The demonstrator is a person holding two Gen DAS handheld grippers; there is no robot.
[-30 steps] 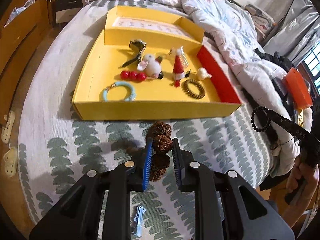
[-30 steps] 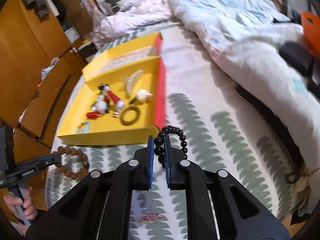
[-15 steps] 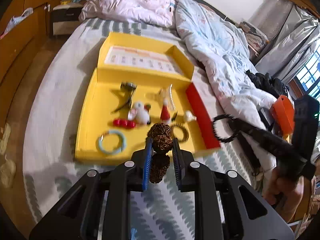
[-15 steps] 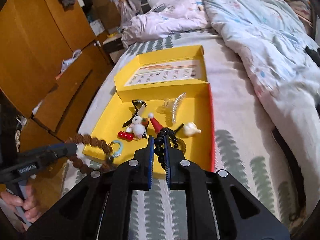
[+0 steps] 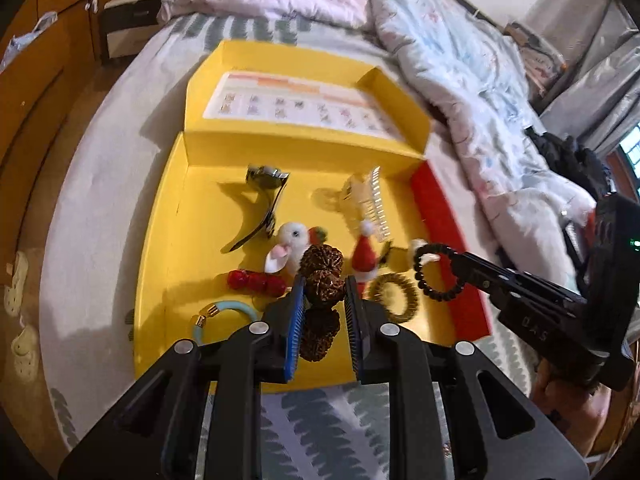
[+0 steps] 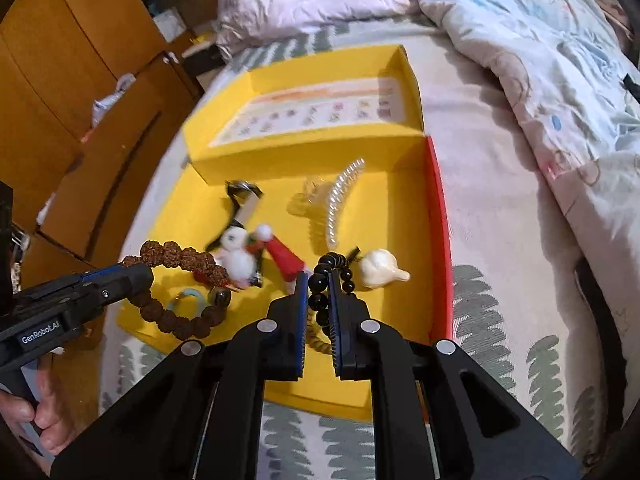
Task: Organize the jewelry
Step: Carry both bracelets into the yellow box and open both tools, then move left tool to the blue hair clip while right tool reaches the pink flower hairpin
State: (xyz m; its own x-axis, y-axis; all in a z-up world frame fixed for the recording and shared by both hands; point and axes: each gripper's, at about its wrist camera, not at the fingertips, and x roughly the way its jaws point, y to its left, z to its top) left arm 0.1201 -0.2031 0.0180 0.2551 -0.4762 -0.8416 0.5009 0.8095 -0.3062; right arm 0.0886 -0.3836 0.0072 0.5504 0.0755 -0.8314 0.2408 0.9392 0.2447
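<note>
My left gripper [image 5: 322,286] is shut on a brown rough-bead bracelet [image 5: 322,280] and holds it above the front of the yellow box [image 5: 160,240]. The bracelet also shows in the right wrist view [image 6: 176,256], hanging from the left gripper [image 6: 136,274]. My right gripper [image 6: 319,280] is shut on a black bead bracelet [image 6: 320,284], held over the box's right half; it shows in the left wrist view [image 5: 438,270] too.
In the box lie a light blue bangle [image 5: 224,312], red beads [image 5: 256,280], a white plush clip [image 5: 288,246], a Santa-hat clip [image 5: 364,256], a clear claw clip [image 5: 372,200], a gold coil tie [image 5: 394,294] and a white shell-like piece [image 6: 380,270]. A rumpled duvet [image 6: 540,40] lies at right.
Both grippers have moved forward from above the bedspread to over the yellow box, each still holding its bracelet. The box now looks much nearer.
</note>
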